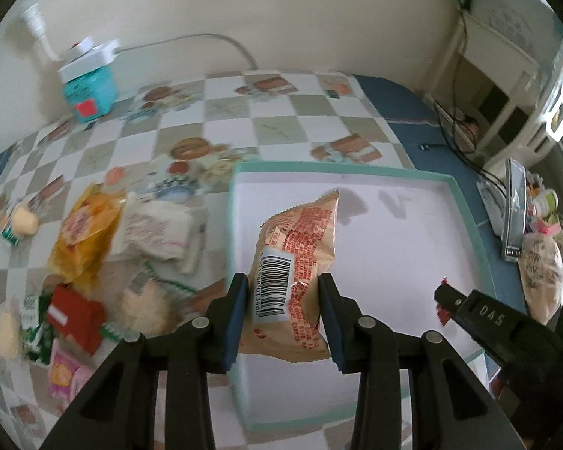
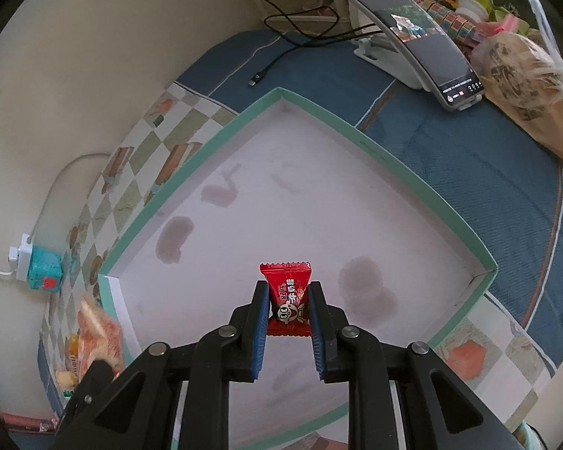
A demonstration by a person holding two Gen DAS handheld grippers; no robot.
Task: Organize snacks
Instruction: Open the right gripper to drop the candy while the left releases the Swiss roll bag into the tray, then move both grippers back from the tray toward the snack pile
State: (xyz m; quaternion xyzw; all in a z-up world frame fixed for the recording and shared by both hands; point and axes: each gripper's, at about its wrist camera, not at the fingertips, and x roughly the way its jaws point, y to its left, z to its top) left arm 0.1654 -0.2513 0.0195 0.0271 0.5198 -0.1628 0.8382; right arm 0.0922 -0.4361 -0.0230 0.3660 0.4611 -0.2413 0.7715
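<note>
Gripping a beige crinkly snack packet (image 1: pixel 294 273), left gripper (image 1: pixel 284 292); blue ribbed pads clamped on the packet's two sides, barcode label and red print facing up, zigzag-cut top seam pointing away. Held above the near left part of a shallow cardboard box lid (image 1: pixel 465 202), mint-green rim, matte white floor with faint brownish stains.

Pinching a small red foil candy (image 2: pixel 288 302), right gripper (image 2: pixel 289 307); jaws closed tight on the wrapper's middle, serrated ends sticking out above and below, glossy print with a cartoon face. Poised over the same lid's floor, near its front edge.

Lying left of the lid on a checked vinyl tablecloth (image 1: pixel 244 112): a yellow plastic pastry bag (image 1: pixel 84 232), a white translucent wrapper (image 1: pixel 157 228), a red cardboard carton (image 1: pixel 75 313), a pink sachet (image 1: pixel 65 371) and pale round cakes in clear wrap (image 1: pixel 22 221), all blurred. Standing at the wall, a teal box (image 1: pixel 90 90) with a white power strip on top. Leaning on a white stand at the right, a smartphone (image 2: pixel 420 41), screen lit; beside it a crumpled tan plastic bag (image 2: pixel 525 86) on blue quilted cloth (image 2: pixel 450 157).
</note>
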